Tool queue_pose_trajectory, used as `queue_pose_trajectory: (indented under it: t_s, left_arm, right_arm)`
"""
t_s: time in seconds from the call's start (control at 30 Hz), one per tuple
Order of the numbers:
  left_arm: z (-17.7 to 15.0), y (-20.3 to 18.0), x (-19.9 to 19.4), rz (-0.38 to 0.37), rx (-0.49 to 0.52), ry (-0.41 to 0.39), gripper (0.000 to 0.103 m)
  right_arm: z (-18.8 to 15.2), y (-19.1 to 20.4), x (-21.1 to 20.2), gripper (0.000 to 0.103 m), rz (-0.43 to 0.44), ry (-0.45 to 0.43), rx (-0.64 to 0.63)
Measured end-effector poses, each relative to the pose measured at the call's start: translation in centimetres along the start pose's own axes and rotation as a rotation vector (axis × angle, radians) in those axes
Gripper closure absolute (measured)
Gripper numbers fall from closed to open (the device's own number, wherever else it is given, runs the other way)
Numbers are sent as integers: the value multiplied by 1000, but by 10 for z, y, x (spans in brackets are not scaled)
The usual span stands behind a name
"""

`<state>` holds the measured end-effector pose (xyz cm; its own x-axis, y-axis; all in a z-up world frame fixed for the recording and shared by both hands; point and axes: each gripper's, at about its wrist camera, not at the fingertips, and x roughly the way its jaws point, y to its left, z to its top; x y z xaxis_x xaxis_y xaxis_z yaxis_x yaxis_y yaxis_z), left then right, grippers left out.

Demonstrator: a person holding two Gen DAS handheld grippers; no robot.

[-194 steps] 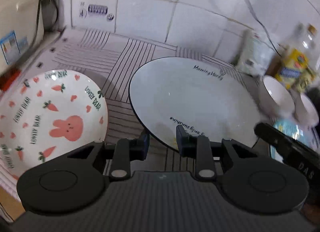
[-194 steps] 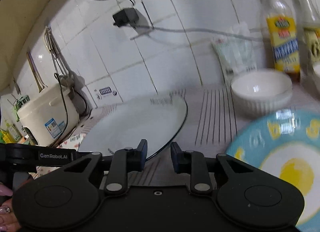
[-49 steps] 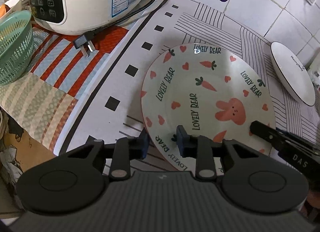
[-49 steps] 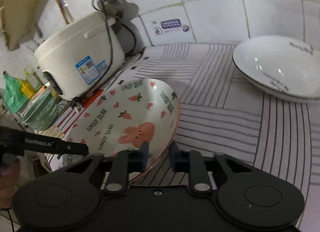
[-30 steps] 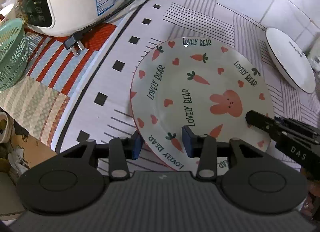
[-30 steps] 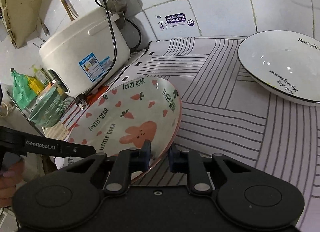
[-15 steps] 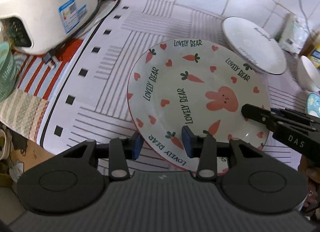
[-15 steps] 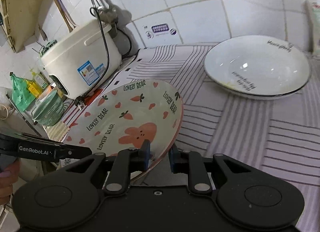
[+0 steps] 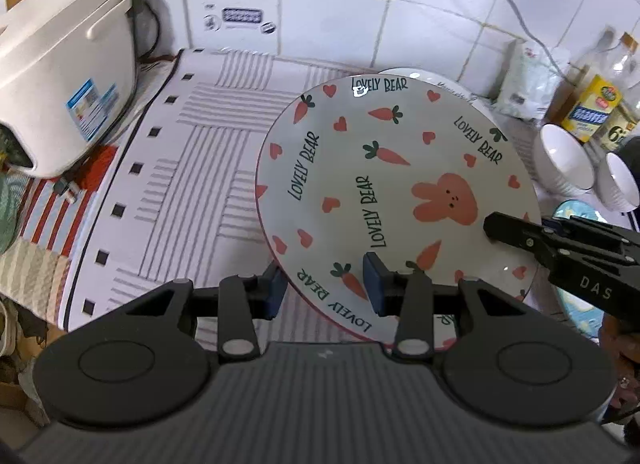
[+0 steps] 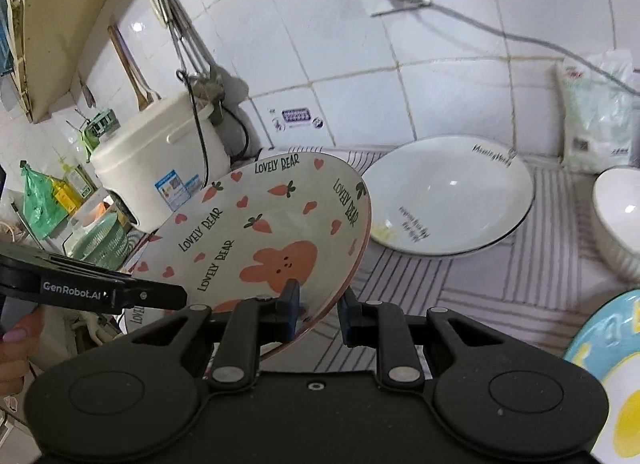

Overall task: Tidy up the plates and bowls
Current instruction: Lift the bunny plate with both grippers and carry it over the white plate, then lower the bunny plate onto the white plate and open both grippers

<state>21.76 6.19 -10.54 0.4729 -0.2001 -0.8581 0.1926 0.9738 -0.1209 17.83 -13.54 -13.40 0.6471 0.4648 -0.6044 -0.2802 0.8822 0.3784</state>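
The white rabbit-and-carrot plate [image 9: 384, 184] marked "LOVELY BEAR" is lifted off the striped mat and tilted. My left gripper [image 9: 326, 290] straddles its near rim, jaws apart. My right gripper [image 10: 320, 310] is shut on its other rim and carries it; the plate also shows in the right wrist view [image 10: 260, 232]. A white black-rimmed plate [image 10: 452, 196] lies on the mat near the wall, past the carried plate; only its far edge [image 9: 408, 71] shows in the left wrist view.
A white rice cooker [image 9: 60, 84] stands at the left with its plug on the striped cloth. White bowls [image 9: 568, 162] and a blue egg-print plate [image 10: 612, 368] sit at the right. Oil bottles [image 9: 596, 104] and a bag [image 10: 596, 116] stand against the tiled wall.
The rabbit plate has been lifted off the mat and carried right, toward the black-rimmed plate, now partly covering it in the left view. Both grippers moved with it.
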Motion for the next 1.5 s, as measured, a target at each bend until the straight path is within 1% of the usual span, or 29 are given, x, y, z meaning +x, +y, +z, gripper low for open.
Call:
queue_pose_trajectory:
  t_s: [0.1,0.17,0.27,0.33,0.53,0.6,0.73,0.83,0.97,1.07,1.2,1.23,1.3,1.37,1.43,1.5]
  left_arm:
    - [10,-12,0,-18,21,-7,64]
    - [18,-16,2,-33,13,-16,65]
    - [30,-25,3,-35,13,-39,65]
    - [37,-31,6,-31,39,-49,65]
    - [58,-39,39,-50,61,-37,65]
    - [63,-41,54,-61,60,-18,65]
    - [74,-39,83,-111,32,6,65]
    - [82,-42,102,-125,28,23,65]
    - [94,-48,122,-110,58,47,65]
    - [104,-48,132,-95,62,75,65]
    - [117,-44,144,-98,41,120,64]
    - [119,-44,146,-97,33,128,64]
    - [120,-46,148,-89,53,118,64]
    - [121,-48,151,-79,46,138,65]
    - [122,-49,154,-79,39,156,64]
    - [125,-48,157,-83,27,168,64]
  right_arm:
    - [7,-8,-10,78,-11,-16,2]
    - [12,-15,-15,78,-23,-26,5]
    - [18,-25,-23,77,-21,-42,15]
    - [20,-33,-24,77,-18,-48,23]
    - [23,-55,-16,77,-38,-79,82]
    - [23,-63,-9,77,-51,-82,101]
    - [24,-81,4,77,-74,-76,132]
    - [26,-93,13,77,-90,-60,146]
    - [30,-108,27,77,-114,-37,168]
    - [33,-114,37,77,-127,-24,182]
    - [41,-113,47,77,-149,-5,187]
    - [44,-112,49,77,-165,4,190]
    - [50,-105,51,77,-213,11,176]
    - [55,-101,55,77,-238,33,163]
    - [56,-104,59,77,-237,50,202]
    - [56,-107,61,77,-254,53,217]
